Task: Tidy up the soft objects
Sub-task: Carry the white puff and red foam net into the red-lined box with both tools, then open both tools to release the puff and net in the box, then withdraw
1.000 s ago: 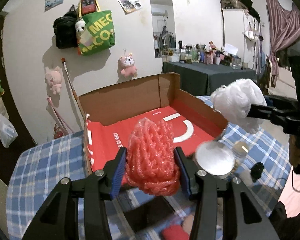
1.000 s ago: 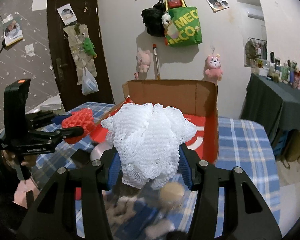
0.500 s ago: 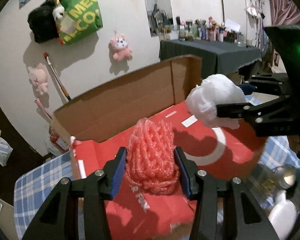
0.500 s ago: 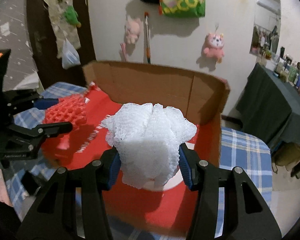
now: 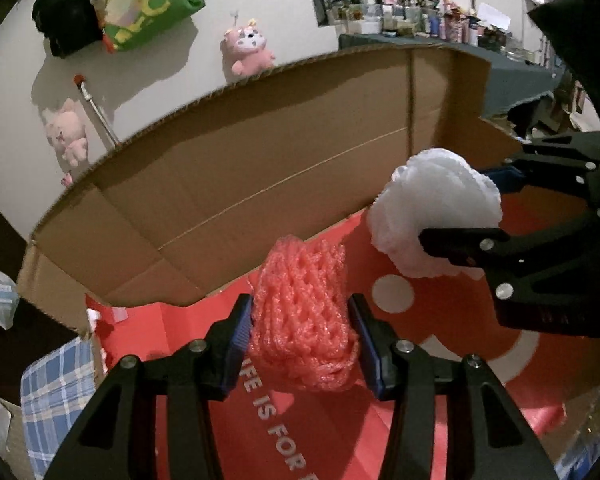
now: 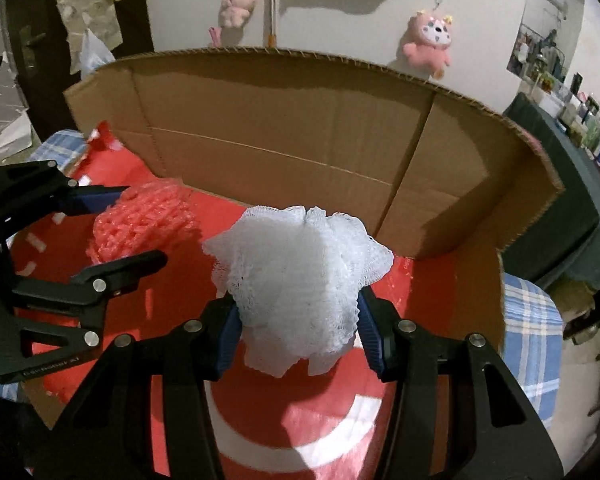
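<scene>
The left gripper (image 5: 302, 334) is clamped on a pink foam net bundle (image 5: 304, 316), blue pads pressing both sides. The right gripper (image 6: 298, 332) is clamped on a white mesh bath sponge (image 6: 300, 280) in the same manner. Both loads hang above the red printed floor of an open cardboard box (image 5: 228, 184); contact with the floor cannot be determined. In the left wrist view, the sponge (image 5: 436, 216) sits at 2 o'clock from the net bundle, apart from it. In the right wrist view, the net bundle (image 6: 144, 224) sits at 10 o'clock from the sponge. The brown back wall (image 6: 284, 136) stands upright behind both. Blue plaid cloth (image 6: 532, 336) shows outside the box at 3 o'clock.
</scene>
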The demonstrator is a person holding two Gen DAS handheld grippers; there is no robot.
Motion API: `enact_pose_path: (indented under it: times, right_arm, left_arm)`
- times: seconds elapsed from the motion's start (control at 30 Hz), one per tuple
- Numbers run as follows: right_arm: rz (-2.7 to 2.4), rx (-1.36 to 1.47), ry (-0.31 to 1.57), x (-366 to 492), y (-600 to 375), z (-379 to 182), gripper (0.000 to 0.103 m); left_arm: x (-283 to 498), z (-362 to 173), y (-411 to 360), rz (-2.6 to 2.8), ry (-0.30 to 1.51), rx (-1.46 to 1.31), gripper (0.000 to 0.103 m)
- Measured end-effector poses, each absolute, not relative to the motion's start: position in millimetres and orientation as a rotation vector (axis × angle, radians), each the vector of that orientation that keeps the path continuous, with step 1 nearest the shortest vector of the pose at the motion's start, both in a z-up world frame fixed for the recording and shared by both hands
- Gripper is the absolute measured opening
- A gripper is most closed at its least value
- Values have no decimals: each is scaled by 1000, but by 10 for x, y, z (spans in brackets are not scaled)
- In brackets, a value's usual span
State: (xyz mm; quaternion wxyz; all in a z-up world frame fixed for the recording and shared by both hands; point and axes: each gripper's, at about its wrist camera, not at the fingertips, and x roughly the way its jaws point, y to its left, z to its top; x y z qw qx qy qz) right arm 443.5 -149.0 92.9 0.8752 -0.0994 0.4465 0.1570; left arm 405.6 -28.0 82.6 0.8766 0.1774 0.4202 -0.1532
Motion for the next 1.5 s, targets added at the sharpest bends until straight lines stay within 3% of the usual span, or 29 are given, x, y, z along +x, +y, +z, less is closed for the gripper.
enact_pose_path:
  times: [0.3,0.9,1.2,1.5]
  right_arm:
    - [313,-235,957,4599,-1421,749,52]
    - [315,-187,977,4639,-1478,754,62]
    - [316,-165,983,4668,-1475,818,71]
    - [289,-149,944,4530,-1533,1078,77]
  left_arm:
    - [4176,612,-306,-287,914,382,55]
    - [4146,758,-182,-306,909,335,58]
    - [3984,984,-139,-304,876,289,77]
    - [3744,1200,-14,-293,818,244,85]
